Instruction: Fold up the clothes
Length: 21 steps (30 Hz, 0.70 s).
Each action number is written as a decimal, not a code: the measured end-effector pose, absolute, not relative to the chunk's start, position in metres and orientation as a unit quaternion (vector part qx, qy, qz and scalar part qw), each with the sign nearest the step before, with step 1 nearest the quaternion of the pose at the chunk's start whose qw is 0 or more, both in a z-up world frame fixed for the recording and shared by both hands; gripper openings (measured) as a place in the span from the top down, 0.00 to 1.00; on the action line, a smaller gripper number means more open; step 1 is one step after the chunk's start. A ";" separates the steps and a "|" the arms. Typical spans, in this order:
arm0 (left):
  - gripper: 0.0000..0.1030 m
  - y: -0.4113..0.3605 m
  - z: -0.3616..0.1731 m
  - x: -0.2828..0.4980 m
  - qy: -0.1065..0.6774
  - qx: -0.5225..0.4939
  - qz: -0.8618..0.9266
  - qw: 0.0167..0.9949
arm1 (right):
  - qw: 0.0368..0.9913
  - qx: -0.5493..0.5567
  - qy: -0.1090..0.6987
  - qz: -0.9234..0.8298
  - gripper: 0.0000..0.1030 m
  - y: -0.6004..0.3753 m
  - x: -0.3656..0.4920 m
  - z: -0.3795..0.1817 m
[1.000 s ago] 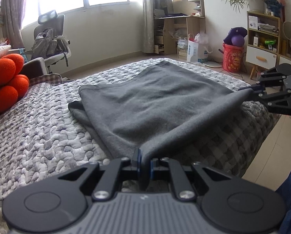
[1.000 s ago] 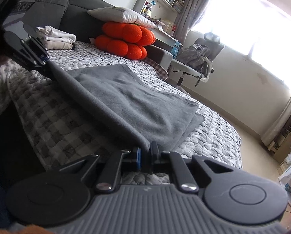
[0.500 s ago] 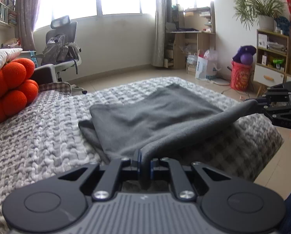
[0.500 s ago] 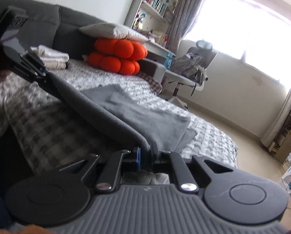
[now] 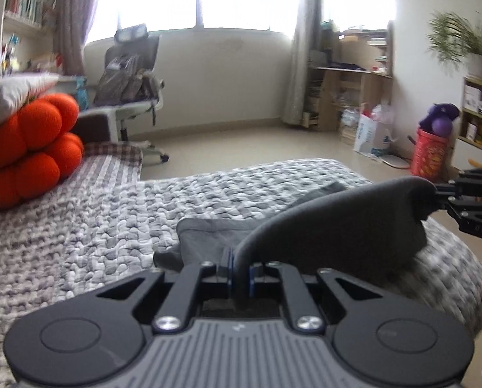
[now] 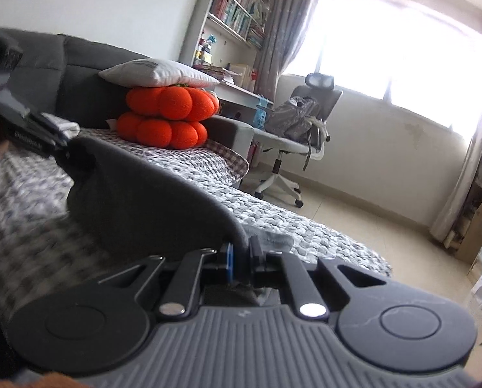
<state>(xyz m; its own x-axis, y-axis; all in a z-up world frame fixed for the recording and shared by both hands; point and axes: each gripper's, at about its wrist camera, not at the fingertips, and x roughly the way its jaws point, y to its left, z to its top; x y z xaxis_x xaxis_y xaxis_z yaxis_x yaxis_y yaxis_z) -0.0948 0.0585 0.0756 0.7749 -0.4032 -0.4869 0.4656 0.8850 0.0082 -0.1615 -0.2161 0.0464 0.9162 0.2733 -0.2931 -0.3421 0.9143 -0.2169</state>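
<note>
A dark grey garment [image 5: 347,223] hangs in a raised arc above the bed, its near edge lifted and curling over the part still lying flat [image 5: 208,236]. My left gripper [image 5: 240,273] is shut on one corner of that edge. My right gripper [image 6: 241,258] is shut on the other corner, and it also shows at the right of the left wrist view [image 5: 441,194]. In the right wrist view the garment [image 6: 150,200] stretches from my fingers up to the left gripper [image 6: 63,152] at the far left. The garment's far end is hidden behind the raised fold.
The bed wears a grey-white knitted cover [image 5: 95,226]. Orange cushions [image 6: 166,116] under a white pillow [image 6: 157,72] sit at its head, with folded pale clothes [image 6: 63,126] beside. An office chair [image 5: 128,84], a red bucket [image 5: 433,156] and shelves stand on the floor beyond.
Both grippers have lifted the garment's near edge higher and carried it forward over the flat part. The cloth now bows upward instead of lying spread out.
</note>
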 end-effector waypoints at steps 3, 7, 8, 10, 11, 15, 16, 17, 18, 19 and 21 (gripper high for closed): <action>0.91 0.057 0.074 -0.066 0.265 0.031 -0.230 0.936 | 0.970 -0.112 0.149 0.156 0.92 -0.220 -0.132 0.051; 0.91 0.064 0.060 -0.041 0.288 -0.011 -0.231 0.929 | 0.968 -0.074 0.185 0.155 0.92 -0.226 -0.084 0.052; 0.90 0.065 0.057 -0.035 0.294 -0.022 -0.232 0.927 | 0.966 -0.060 0.200 0.153 0.92 -0.228 -0.071 0.049; 0.86 0.068 0.050 -0.023 0.305 -0.043 -0.232 0.923 | 0.961 -0.032 0.231 0.148 0.92 -0.231 -0.045 0.042; 0.86 0.070 0.046 -0.016 0.310 -0.053 -0.232 0.920 | 0.959 -0.018 0.243 0.146 0.91 -0.233 -0.036 0.036; 0.71 0.076 0.033 0.008 0.332 -0.096 -0.232 0.909 | 0.955 0.042 0.250 0.154 0.80 -0.246 -0.031 0.024; 0.68 0.078 0.029 0.014 0.337 -0.106 -0.232 0.906 | 0.955 0.061 0.246 0.156 0.79 -0.253 -0.036 0.023; 0.64 0.079 0.026 0.020 0.342 -0.117 -0.232 0.903 | 0.954 0.081 0.241 0.159 0.75 -0.261 -0.041 0.022; 0.61 0.081 0.025 0.021 0.342 -0.122 -0.237 0.901 | 0.953 0.100 0.237 0.162 0.70 -0.268 -0.046 0.021; 0.60 0.082 0.025 0.022 0.340 -0.126 -0.243 0.900 | 0.950 0.117 0.235 0.168 0.69 -0.274 -0.050 0.019; 0.56 0.085 0.024 0.023 0.337 -0.134 -0.255 0.896 | 0.944 0.151 0.232 0.179 0.66 -0.286 -0.059 0.017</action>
